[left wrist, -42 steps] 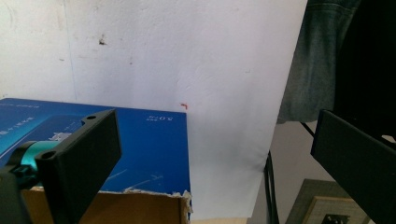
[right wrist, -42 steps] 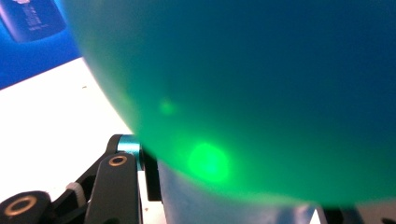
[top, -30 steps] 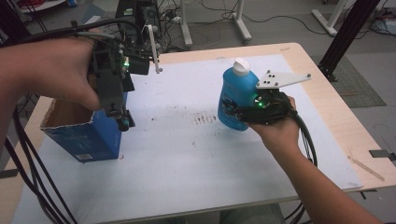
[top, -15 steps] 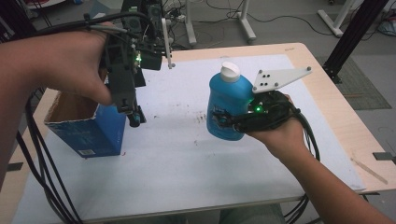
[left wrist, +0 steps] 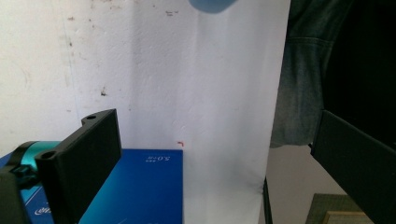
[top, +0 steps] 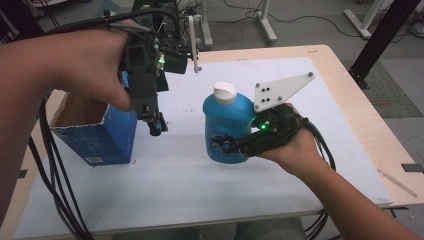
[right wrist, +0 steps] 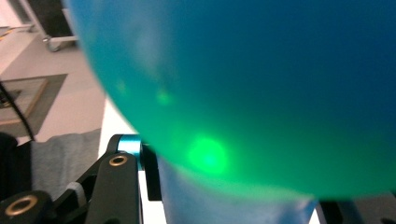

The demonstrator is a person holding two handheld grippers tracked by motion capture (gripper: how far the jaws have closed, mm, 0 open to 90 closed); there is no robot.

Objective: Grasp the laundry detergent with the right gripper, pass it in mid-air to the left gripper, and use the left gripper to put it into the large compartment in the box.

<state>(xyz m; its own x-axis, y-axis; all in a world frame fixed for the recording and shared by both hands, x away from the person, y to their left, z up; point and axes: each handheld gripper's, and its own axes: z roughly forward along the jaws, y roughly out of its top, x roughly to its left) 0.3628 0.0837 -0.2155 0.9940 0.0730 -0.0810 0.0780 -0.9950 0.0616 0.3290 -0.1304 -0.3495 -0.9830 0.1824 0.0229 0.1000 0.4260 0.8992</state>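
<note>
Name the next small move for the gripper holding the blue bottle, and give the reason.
Probably carry the blue bottle a little further toward the open blue box. The right gripper is shut on the bottle and holds it upright above the white mat; the box's top is open, and the left gripper hangs beside the box with its jaws apart, holding nothing.
</note>
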